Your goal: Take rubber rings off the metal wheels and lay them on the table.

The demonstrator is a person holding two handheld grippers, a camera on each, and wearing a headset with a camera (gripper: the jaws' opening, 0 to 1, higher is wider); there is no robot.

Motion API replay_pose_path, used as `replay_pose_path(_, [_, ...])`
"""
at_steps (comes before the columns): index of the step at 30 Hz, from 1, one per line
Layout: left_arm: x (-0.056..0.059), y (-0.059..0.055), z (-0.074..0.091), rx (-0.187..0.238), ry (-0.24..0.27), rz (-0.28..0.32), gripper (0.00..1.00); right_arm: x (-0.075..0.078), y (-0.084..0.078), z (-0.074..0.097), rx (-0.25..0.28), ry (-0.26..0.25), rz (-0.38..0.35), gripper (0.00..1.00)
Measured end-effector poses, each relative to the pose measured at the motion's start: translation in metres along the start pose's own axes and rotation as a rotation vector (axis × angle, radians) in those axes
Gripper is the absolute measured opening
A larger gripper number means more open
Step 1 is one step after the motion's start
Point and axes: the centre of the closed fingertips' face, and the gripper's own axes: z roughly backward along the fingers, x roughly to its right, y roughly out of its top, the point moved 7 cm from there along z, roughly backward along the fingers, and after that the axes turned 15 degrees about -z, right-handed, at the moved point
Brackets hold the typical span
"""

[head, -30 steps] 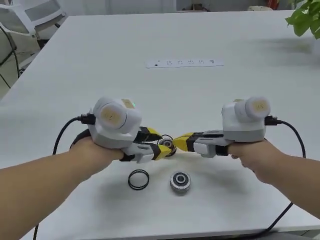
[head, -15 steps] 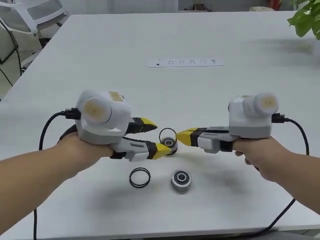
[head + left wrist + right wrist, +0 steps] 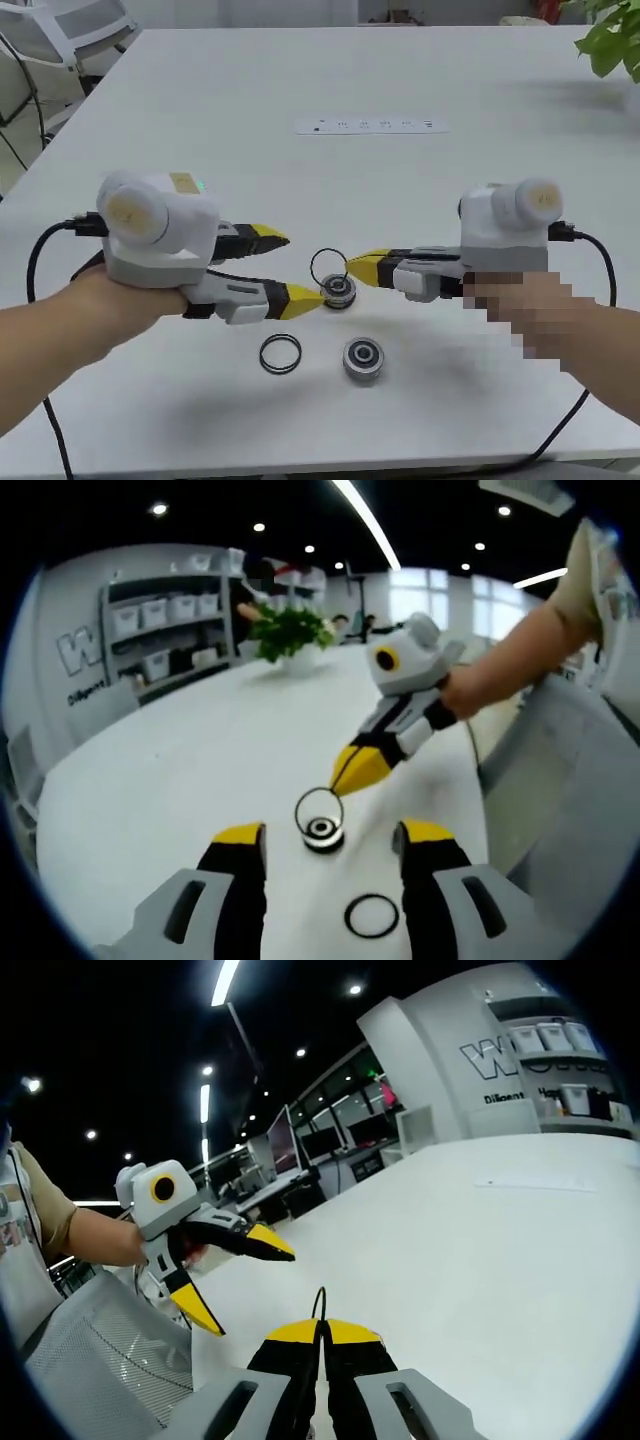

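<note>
Right gripper [image 3: 352, 266]: clamped tight on one arc of a rubber ring [image 3: 328, 250]. In the right gripper view the jaws were pressed together with the thin black ring poking up between the tips.
Left gripper [image 3: 305, 268]: jaws spread wide, gripping nothing.
Ring position: stood upright as a loop above the metal wheel [image 3: 339, 289], bottom arc at the wheel. Couldn't tell whether it had fully cleared the wheel.
Wheel position: looked to rest on the table [image 3: 200, 120] between the two grippers, just off the left gripper's lower tip.
Already laid down: loose ring [image 3: 261, 354] flat near the front edge of the table, second wheel [image 3: 362, 359] just beside it.
Ring handling (my read): very light, thin, stretchy and floppy. Grippy rubber, so it could snap back or flick away if let go under tension. Pinch a single arc and peel it away from the wheel.
Wheel handling (my read): stiff, dense for its size and smooth. Likely to roll or get dragged along by the ring. Take it across the rim with the free gripper to anchor it.
Writing: big "W" on the wall sign [image 3: 78, 650], seen in both gripper views. A smaller line under it started "Dilig", rest unreadable. Power strip [image 3: 370, 125] markings were too small to read. No legible marks on the wheels or rings.
</note>
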Motion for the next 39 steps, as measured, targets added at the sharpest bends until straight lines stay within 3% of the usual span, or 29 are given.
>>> replay_pose_path(17, [0.014,-0.004,0.034,0.012,0.007,0.004,0.64,-0.022,-0.003,-0.003,-0.04,0.059,0.026,0.0])
replay_pose_path(26, [0.02,-0.008,0.048,0.01,0.02,0.014,0.68,-0.027,-0.009,-0.005,-0.084,0.078,0.035,0.0])
replay_pose_path(39, [0.024,-0.013,0.064,0.004,0.047,0.026,0.72,-0.037,-0.026,-0.023,-0.172,0.119,0.051,0.0])
